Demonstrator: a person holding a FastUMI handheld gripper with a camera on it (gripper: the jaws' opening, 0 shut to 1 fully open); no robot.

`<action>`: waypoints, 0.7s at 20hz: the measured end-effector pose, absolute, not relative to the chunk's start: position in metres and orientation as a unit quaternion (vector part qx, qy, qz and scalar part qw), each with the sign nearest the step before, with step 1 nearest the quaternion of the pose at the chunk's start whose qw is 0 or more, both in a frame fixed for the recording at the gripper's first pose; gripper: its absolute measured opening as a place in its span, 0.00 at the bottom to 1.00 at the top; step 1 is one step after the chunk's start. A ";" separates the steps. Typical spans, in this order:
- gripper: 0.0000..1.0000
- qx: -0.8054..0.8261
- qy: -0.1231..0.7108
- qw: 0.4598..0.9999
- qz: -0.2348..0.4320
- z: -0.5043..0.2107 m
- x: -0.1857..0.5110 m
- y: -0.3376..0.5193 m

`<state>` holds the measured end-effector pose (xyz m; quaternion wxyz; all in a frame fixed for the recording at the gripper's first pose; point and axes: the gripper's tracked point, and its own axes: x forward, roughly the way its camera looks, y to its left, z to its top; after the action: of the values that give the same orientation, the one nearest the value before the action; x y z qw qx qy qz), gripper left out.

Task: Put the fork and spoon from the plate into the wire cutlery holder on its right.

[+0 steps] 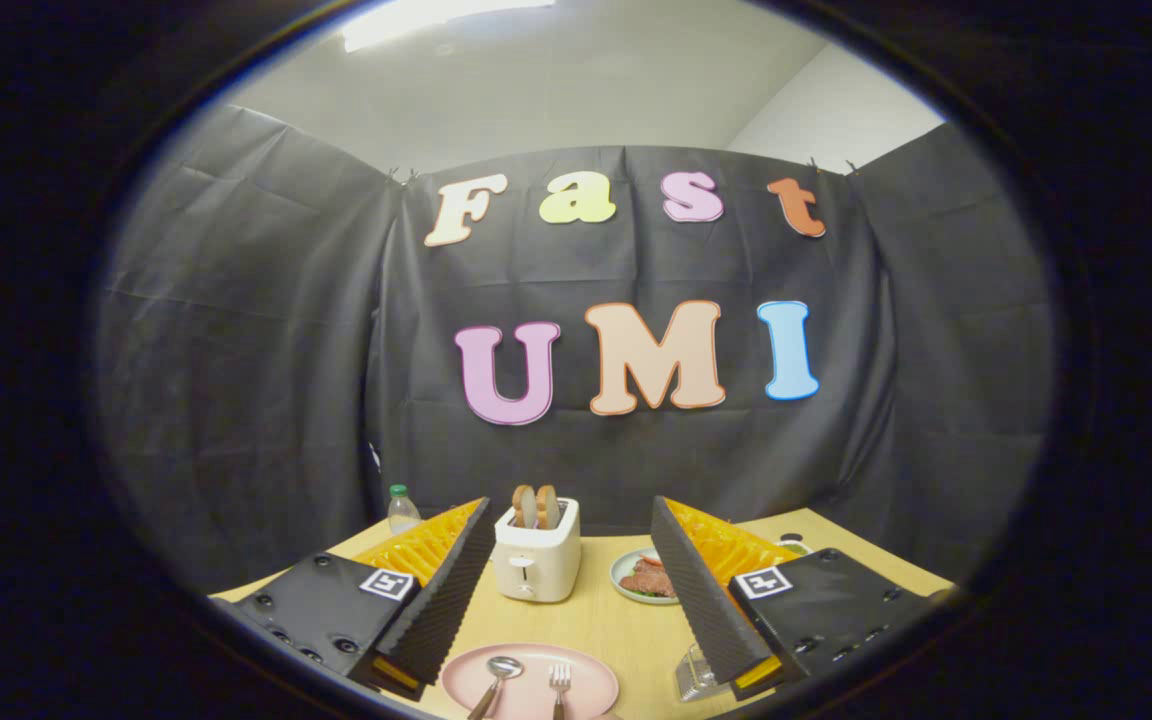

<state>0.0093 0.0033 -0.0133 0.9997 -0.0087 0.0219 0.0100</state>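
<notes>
The booth wall (636, 450), a dark creased cloth, is seen to take up most of the scene; above it a pale ceiling (556, 90) with a bright strip light (436, 20) is recorded. Below the cloth a light wooden table (596, 620) is observed, running back to the foot of the wall.

The gripper (571, 585) is held above the near part of the table, its two fingers (441, 600) spread wide apart with nothing gripped between them.

A cream toaster (536, 560) is noted beyond the fingers, in the gap between them, standing upright with two slices of toast (535, 506) protruding from its slots. To the toaster's right a small pale green dish (626, 585) holding reddish food (652, 578) is seen, partly hidden by the right finger. A clear bottle (402, 510) with a green cap is recorded behind the left finger, near the wall.

A pink plate (586, 685) lies low between the fingers, nearest the camera. On it a spoon (496, 682) and a fork (559, 688) are laid side by side, spoon to the left, bowl and tines pointing toward the toaster; both are untouched by the gripper.

The wire cutlery holder (696, 675) is partly visible just right of the plate, beneath the right finger; its contents cannot be made out.
</notes>
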 end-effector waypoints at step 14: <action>1.00 -0.032 0.107 0.993 0.032 -0.077 0.019 0.012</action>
<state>0.0187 0.0122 -0.0769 0.9933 -0.0324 0.1066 0.0319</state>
